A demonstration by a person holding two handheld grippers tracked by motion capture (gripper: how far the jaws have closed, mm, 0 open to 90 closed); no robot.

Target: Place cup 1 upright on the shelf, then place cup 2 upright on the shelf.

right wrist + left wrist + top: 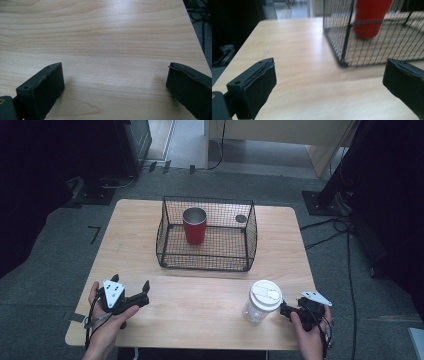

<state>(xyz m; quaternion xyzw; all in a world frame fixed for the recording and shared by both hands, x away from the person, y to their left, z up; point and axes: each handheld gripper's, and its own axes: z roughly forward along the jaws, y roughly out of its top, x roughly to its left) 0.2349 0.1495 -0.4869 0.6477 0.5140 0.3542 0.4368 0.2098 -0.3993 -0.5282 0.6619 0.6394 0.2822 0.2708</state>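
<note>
We see a clear jar (260, 307) with a white lid (266, 295) standing upright on the wooden table (200, 300), well in front of the black wire basket (206, 262) and off its right front corner, close to the table's near edge. The lid is on and bears a flat tab on top. A red cup (194, 226) with a metal rim stands upright and open-mouthed inside the basket, left of its middle.

1. I see a black wire basket (206, 256) standing mid-way across my wooden table (200, 305).
2. Inside the basket, toward its left wall, a red cup (194, 226) stands upright.
3. Right of the basket, black cables (345, 227) lie on the grey floor (45, 245).
</note>
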